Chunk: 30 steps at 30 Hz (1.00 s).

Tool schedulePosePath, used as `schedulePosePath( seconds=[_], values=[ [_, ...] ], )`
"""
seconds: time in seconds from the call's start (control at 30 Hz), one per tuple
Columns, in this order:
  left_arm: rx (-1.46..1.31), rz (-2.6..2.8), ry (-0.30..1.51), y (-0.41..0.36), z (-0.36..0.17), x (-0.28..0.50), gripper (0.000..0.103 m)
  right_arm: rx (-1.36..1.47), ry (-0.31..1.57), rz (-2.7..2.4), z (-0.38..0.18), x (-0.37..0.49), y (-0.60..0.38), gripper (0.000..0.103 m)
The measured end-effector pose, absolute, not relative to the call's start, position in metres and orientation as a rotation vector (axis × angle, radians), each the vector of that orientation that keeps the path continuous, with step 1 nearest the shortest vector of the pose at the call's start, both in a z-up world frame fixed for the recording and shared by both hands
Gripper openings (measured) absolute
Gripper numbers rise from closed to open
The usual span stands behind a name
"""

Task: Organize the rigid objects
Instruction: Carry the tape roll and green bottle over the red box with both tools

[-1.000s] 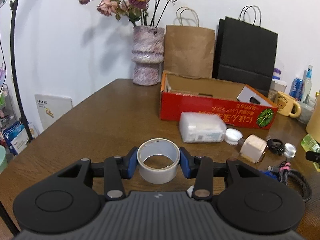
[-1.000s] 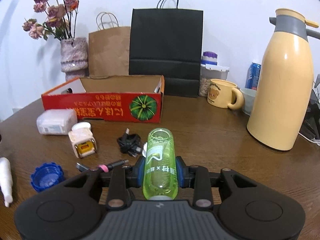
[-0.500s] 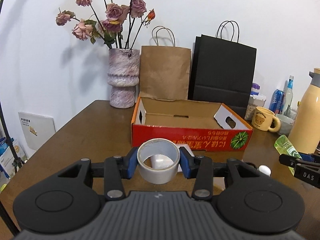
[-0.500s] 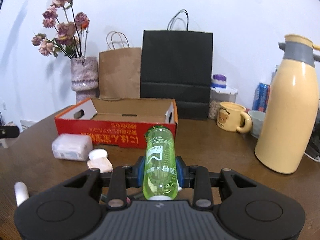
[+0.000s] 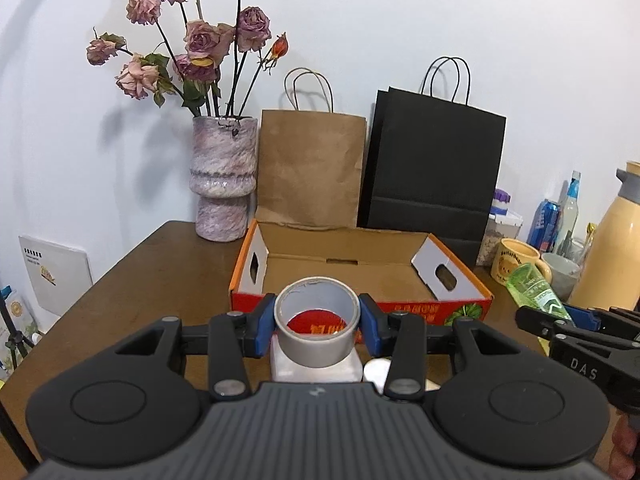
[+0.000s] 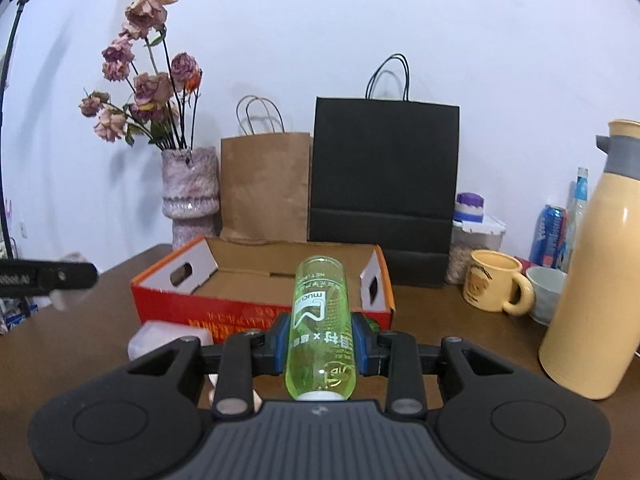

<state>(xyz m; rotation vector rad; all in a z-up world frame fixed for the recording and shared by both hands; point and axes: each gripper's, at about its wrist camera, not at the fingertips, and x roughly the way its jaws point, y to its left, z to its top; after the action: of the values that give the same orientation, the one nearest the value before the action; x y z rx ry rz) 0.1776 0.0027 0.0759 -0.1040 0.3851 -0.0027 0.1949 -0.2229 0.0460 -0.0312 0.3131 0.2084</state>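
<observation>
Left wrist view: I am clamping my left hand-held gripper (image 5: 318,324) on the tape roll (image 5: 318,330), the open box (image 5: 352,276) lying straight ahead at frame centre; my right hand-held gripper (image 6: 320,338) is clamping the green bottle (image 6: 320,324), its long axis pointing boxward.

Hidden mostly behind the tape (image 5: 317,327) at lower centre of the left view: a white box (image 5: 280,364). Cut off at the right edge: thermos (image 5: 616,240). Blurred at the right view's left edge: pale object (image 6: 68,280), unidentifiable.
</observation>
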Motion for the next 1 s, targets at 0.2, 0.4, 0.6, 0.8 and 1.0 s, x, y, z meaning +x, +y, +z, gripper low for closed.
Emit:
schedulePosePath(
  seconds=[0.2,0.4,0.6,0.8,1.0],
  values=[
    [-0.130,0.015,0.361,0.005,0.085,0.198,0.044,-0.032,0.297,0.220,0.054,0.213,-0.210,0.030],
    [-0.140,0.042,0.334,0.005,0.096,0.223,0.044,-0.049,0.294,0.231,0.060,0.234,-0.201,0.030],
    [-0.138,0.062,0.335,0.003,0.097,0.249,0.044,-0.045,0.300,0.241,0.061,0.261,-0.193,0.030],
    [-0.144,0.075,0.344,0.011,0.095,0.275,0.044,-0.021,0.311,0.254,0.065,0.293,-0.187,0.030],
    [-0.146,0.088,0.345,0.018,0.095,0.302,0.044,-0.006,0.301,0.260,0.074,0.320,-0.182,0.030]
  ],
)
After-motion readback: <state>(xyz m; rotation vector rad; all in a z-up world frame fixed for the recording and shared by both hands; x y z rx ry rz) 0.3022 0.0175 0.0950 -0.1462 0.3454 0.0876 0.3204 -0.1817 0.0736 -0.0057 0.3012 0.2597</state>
